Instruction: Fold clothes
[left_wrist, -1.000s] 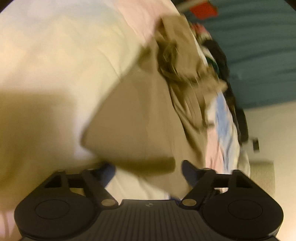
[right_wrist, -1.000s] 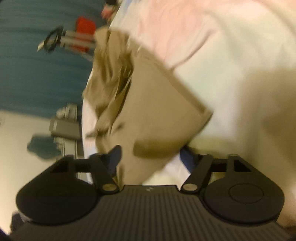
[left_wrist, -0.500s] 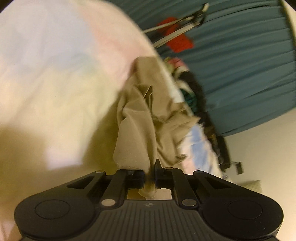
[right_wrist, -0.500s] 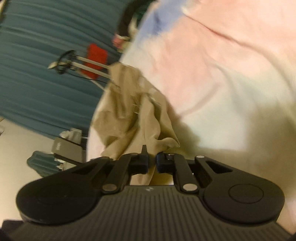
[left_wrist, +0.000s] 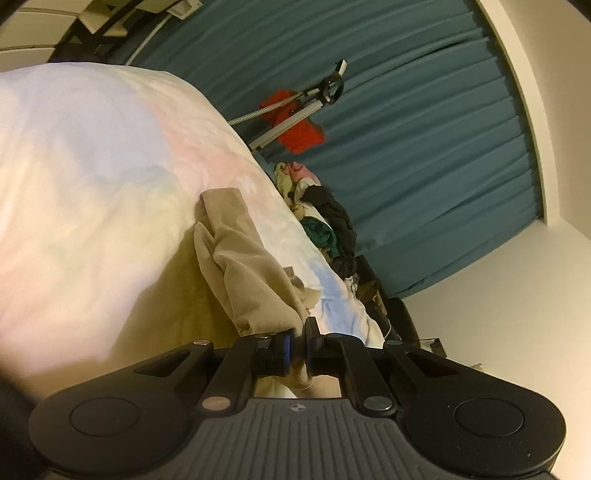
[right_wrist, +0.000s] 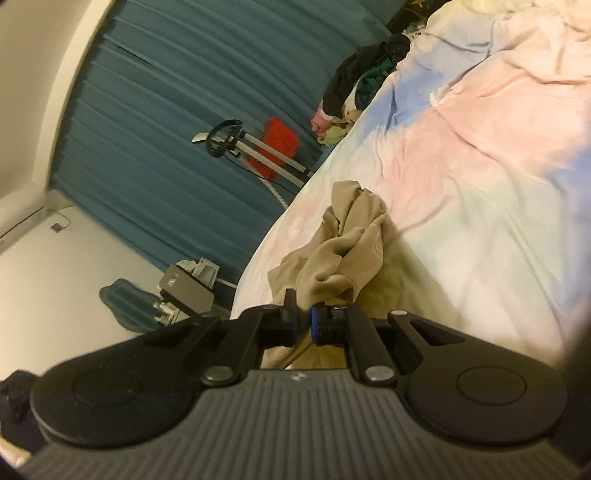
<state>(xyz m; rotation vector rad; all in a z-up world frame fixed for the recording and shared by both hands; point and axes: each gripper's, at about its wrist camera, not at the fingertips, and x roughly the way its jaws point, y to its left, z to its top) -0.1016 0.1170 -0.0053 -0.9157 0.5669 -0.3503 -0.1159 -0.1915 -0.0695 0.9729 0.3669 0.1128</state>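
A tan garment (left_wrist: 243, 273) hangs bunched over a pastel bedspread (left_wrist: 92, 184). My left gripper (left_wrist: 298, 345) is shut on one edge of it, the cloth pinched between the blue pads. In the right wrist view the same tan garment (right_wrist: 343, 254) trails away from my right gripper (right_wrist: 303, 325), which is shut on another edge. Both grippers hold the cloth lifted above the bed (right_wrist: 480, 166); its far end still rests on the bedspread.
A pile of dark and coloured clothes (left_wrist: 321, 218) lies at the bed's far edge, also in the right wrist view (right_wrist: 354, 92). A garment steamer with a red item (left_wrist: 295, 125) stands before teal curtains (left_wrist: 424, 147). A grey box (right_wrist: 188, 291) sits on the floor.
Both grippers closed on the tan garment's edges and lifted it away from the bed. The cloth went from spread flat under open jaws to hanging bunched.
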